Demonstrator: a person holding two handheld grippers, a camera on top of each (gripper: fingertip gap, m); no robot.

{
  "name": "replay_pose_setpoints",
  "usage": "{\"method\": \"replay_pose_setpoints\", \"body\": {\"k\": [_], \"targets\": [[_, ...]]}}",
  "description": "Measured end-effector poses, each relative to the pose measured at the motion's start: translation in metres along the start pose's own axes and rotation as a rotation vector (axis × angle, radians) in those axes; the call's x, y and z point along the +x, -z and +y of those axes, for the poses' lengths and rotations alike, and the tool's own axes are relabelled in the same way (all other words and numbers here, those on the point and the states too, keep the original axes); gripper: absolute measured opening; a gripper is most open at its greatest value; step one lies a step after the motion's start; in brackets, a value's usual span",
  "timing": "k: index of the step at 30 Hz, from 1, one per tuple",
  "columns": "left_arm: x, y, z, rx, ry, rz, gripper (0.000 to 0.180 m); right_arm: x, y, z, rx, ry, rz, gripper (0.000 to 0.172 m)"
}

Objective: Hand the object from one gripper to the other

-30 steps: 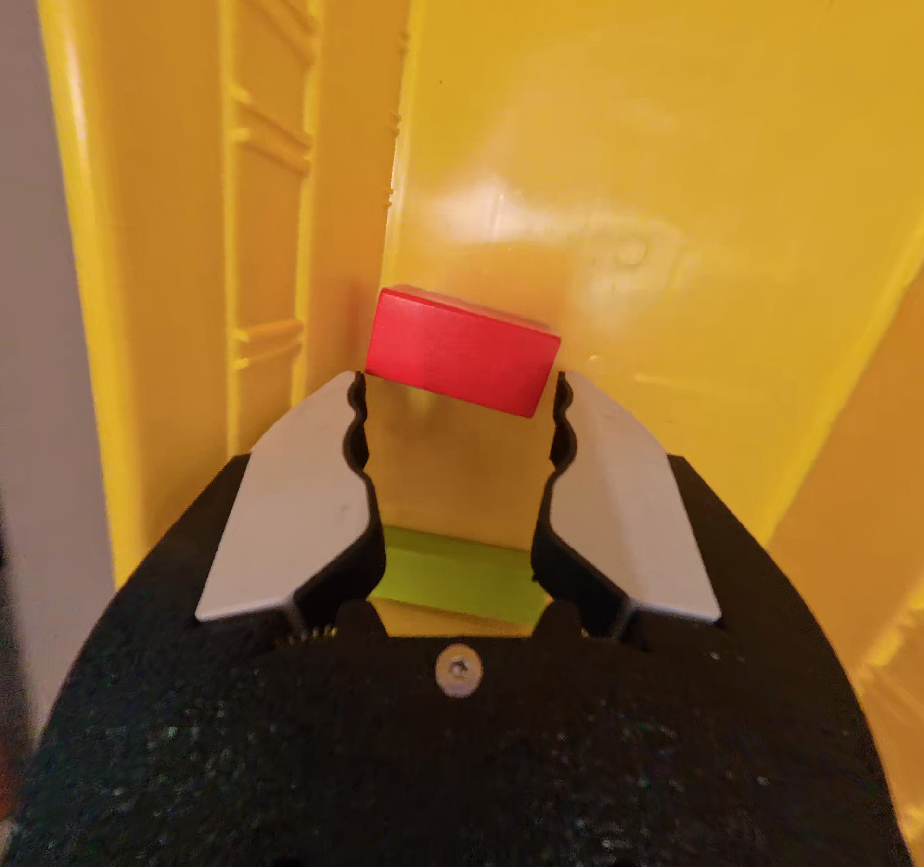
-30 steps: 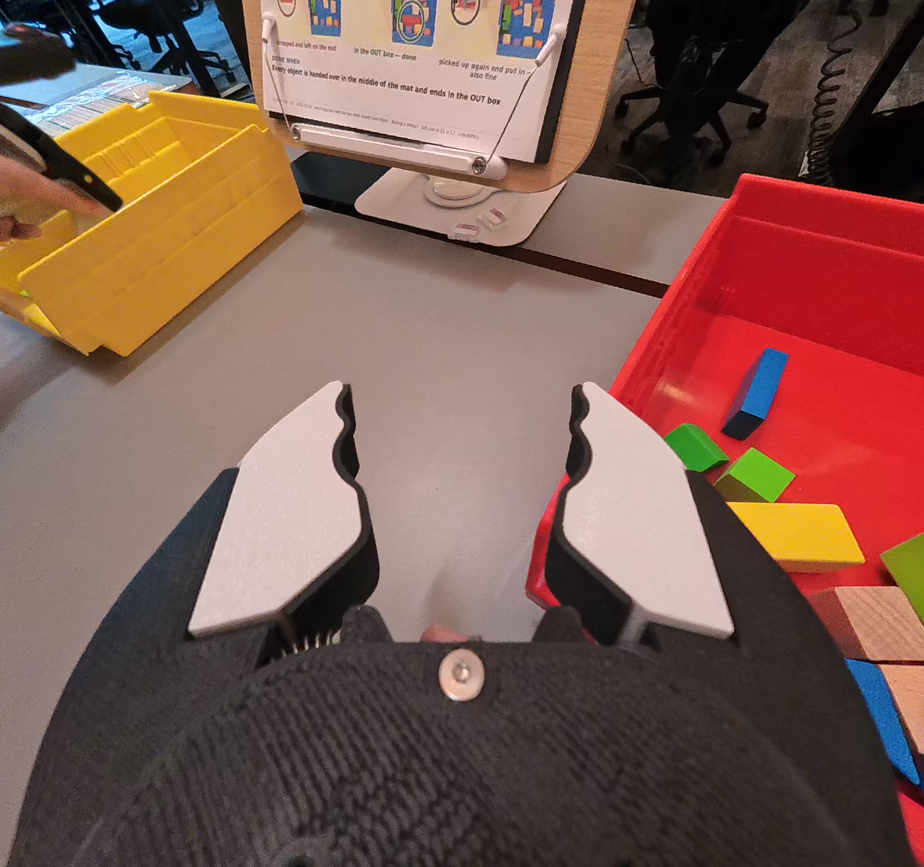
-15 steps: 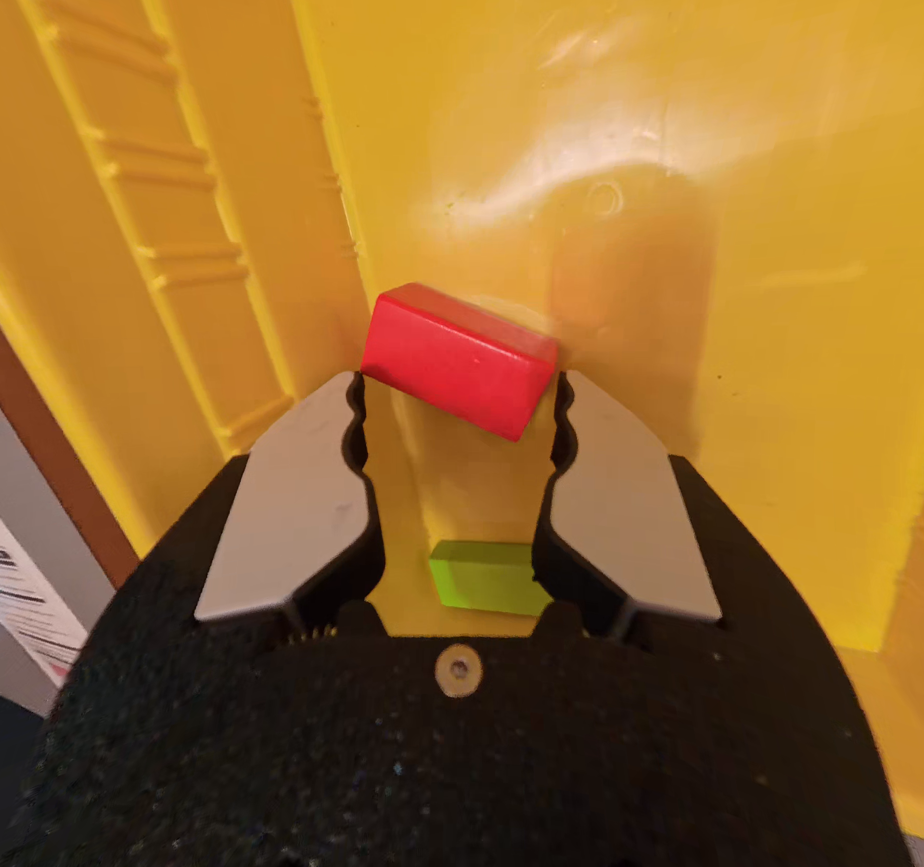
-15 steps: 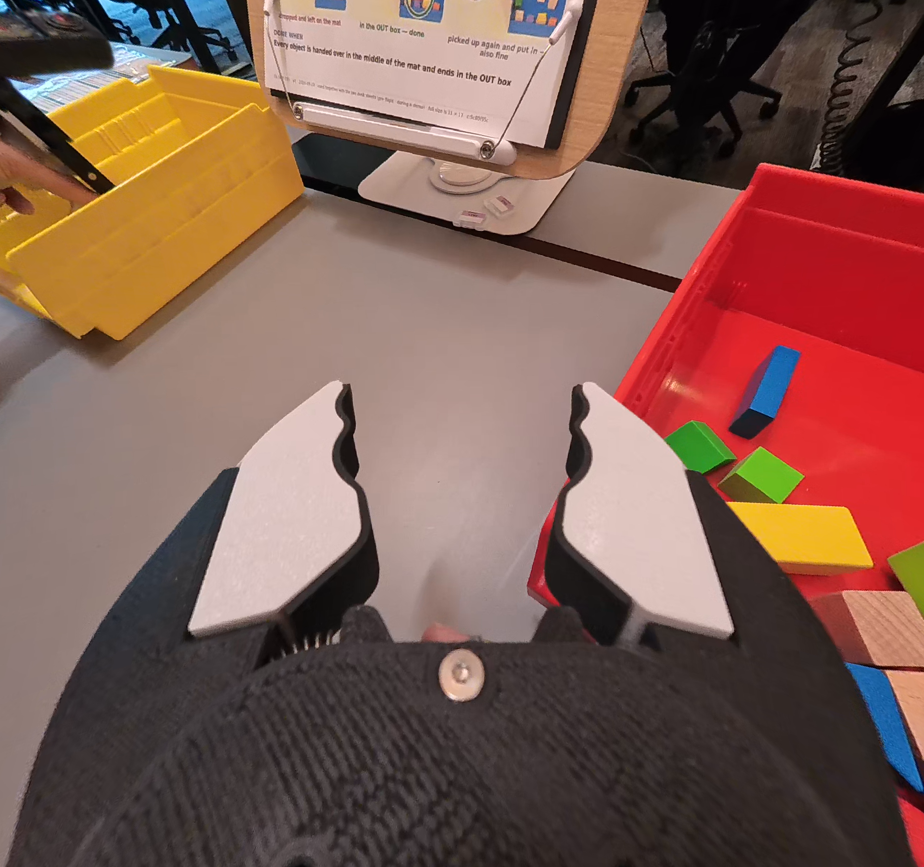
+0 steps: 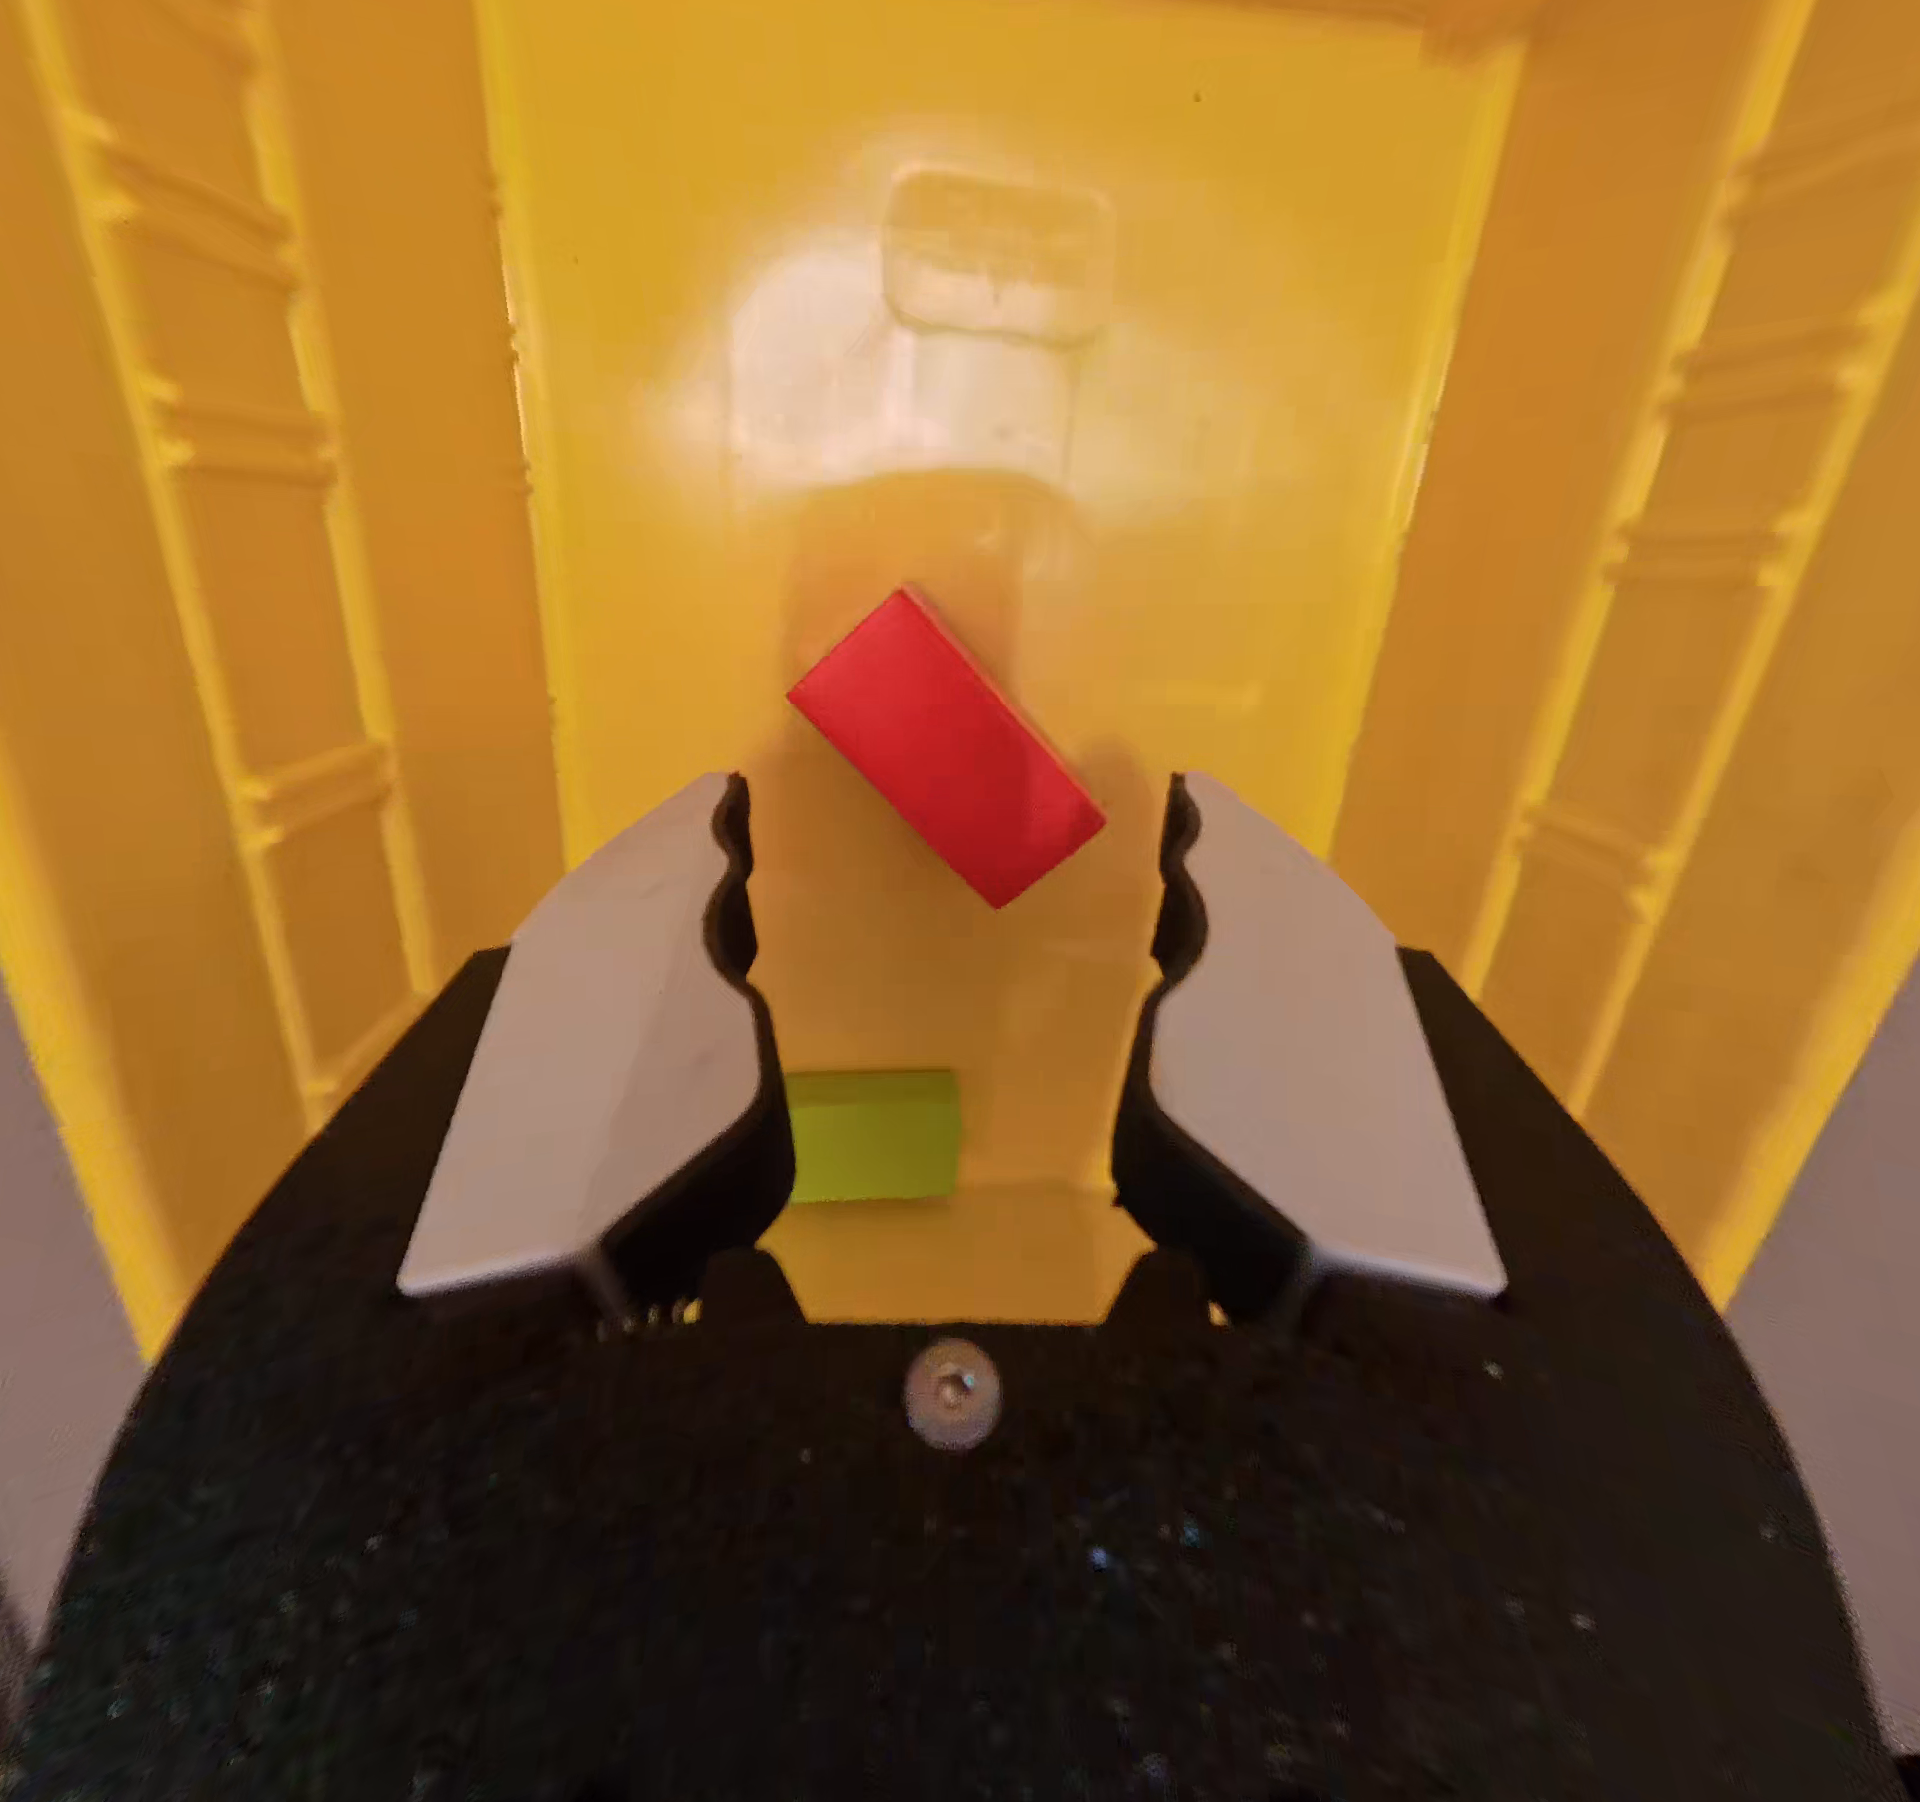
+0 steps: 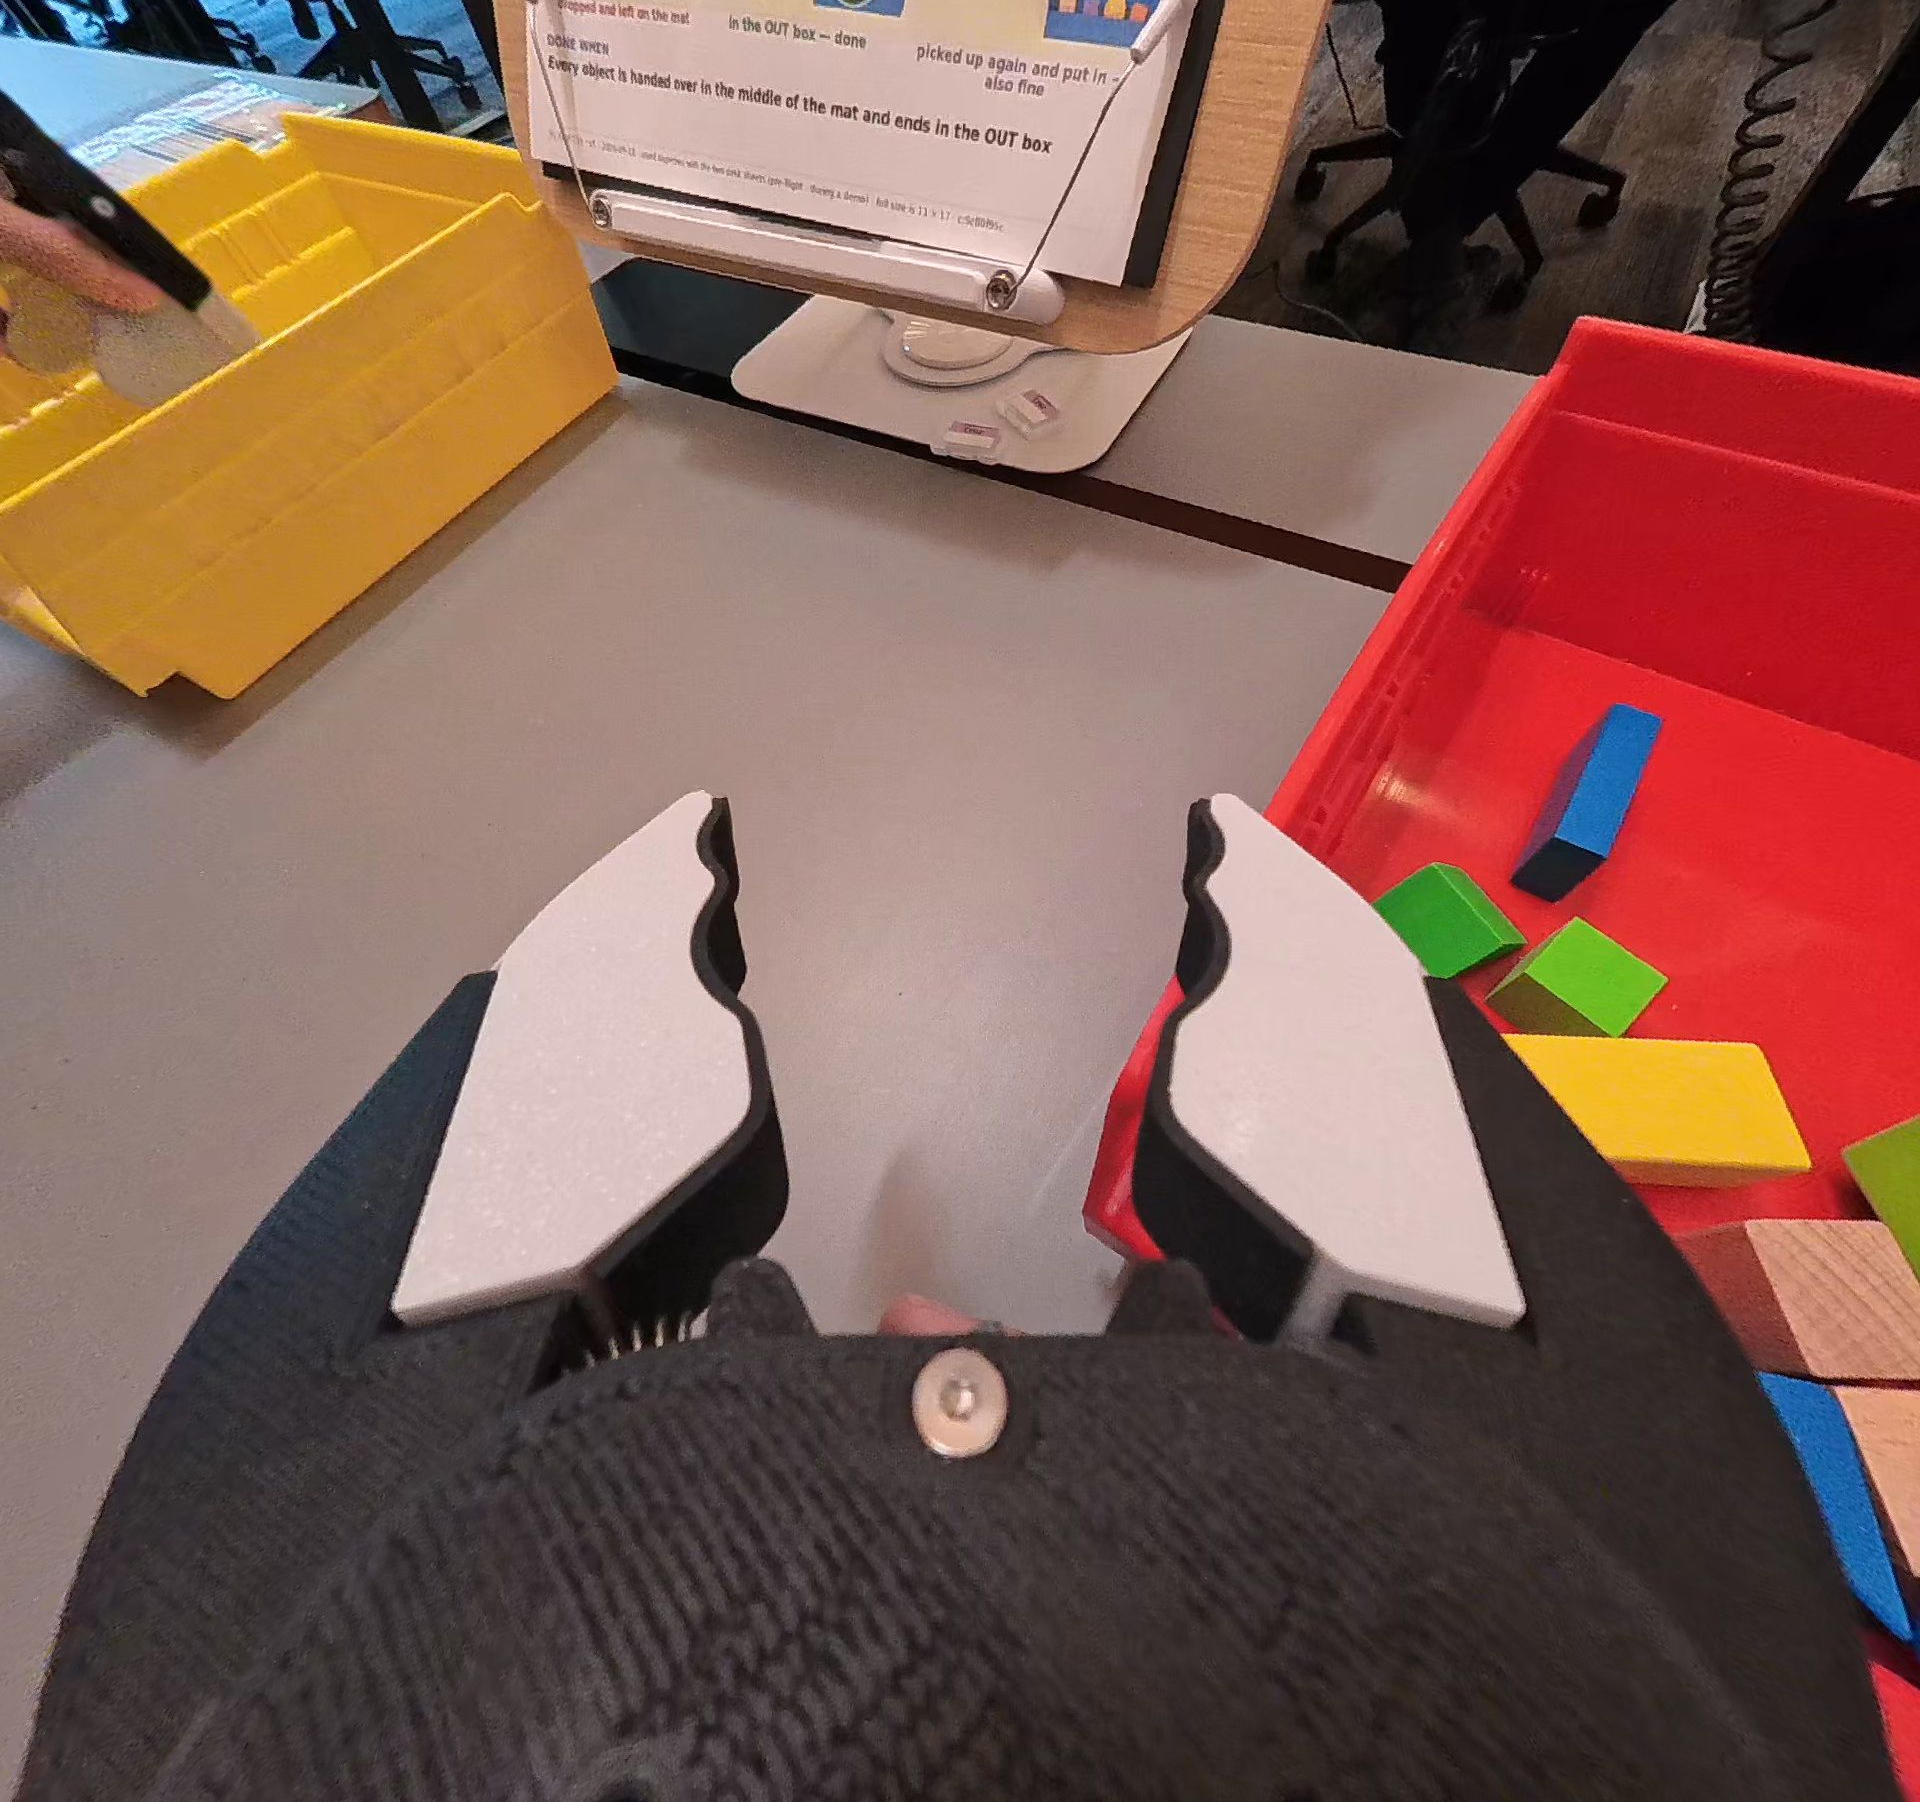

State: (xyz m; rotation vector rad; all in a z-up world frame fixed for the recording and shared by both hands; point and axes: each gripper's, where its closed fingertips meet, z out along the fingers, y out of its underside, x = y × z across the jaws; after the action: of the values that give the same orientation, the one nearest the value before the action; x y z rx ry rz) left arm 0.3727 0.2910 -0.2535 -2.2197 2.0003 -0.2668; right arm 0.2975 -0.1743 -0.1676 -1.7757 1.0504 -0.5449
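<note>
Change: red block (image 5: 940,746) was level across the left gripper (image 5: 956,796) tips a second ago; now it lies diagonal on the yellow bin (image 5: 1558,609) floor, clear of both pads.
Left jaws: spread, nothing pinched; visible gap each side of the block. Block looks released into the bin.
Camera shift: left view now looks square down the bin's length, both ribbed side walls in frame.
Block position: mid-floor, just beyond the fingertips, nearer the right pad.
Also in bin: green block (image 5: 871,1134) on the floor toward the near end wall, between the finger bases.
Right jaws: right gripper (image 6: 956,817) spread, nothing between them, over the grey bench (image 6: 727,713) by the red bin's (image 6: 1455,609) left wall.
Red bin: blue, green, yellow and bare wood blocks inside.
Task read: this transfer looks finished; likely next is another pick from the red bin.
</note>
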Motion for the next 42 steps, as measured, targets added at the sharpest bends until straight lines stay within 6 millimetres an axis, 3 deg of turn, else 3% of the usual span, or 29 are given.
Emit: {"method": "replay_pose_setpoints", "body": {"k": [5,11,13,15,25,29,31,35,39,42], "targets": [[-0.003,-0.018,0.007,-0.047,0.124,-0.045,0.080,-0.002,-0.001,0.001,-0.005,0.004,-0.007,0.083],[0.007,-0.035,0.002,-0.005,0.404,0.052,0.049,-0.002,-0.001,0.001,-0.003,0.001,-0.010,0.083],[0.003,-0.038,0.005,-0.008,0.416,0.019,0.035,-0.002,-0.001,0.002,-0.008,0.001,-0.010,0.083],[0.001,-0.039,0.008,-0.017,0.406,-0.013,0.034,-0.001,-0.001,0.002,-0.009,0.003,-0.007,0.083],[-0.004,-0.028,0.018,-0.072,0.257,-0.102,0.040,-0.002,0.000,0.000,-0.002,0.001,-0.015,0.083],[-0.005,-0.034,0.025,-0.109,0.198,-0.120,0.035,-0.006,0.001,-0.002,0.003,0.010,-0.018,0.083],[-0.002,-0.037,0.018,-0.052,0.202,-0.079,0.034,-0.007,0.001,-0.002,0.005,0.017,-0.023,0.083],[0.000,-0.035,0.024,-0.059,-0.007,-0.004,0.034,-0.012,0.002,-0.004,0.015,0.035,-0.047,0.084],[0.000,-0.015,0.028,-0.073,-0.204,0.070,0.034,-0.025,0.002,-0.007,0.037,0.069,-0.118,0.092],[0.024,0.018,0.030,-0.060,-0.268,0.272,0.034,-0.039,0.001,-0.009,0.054,0.098,-0.188,0.097]]}}
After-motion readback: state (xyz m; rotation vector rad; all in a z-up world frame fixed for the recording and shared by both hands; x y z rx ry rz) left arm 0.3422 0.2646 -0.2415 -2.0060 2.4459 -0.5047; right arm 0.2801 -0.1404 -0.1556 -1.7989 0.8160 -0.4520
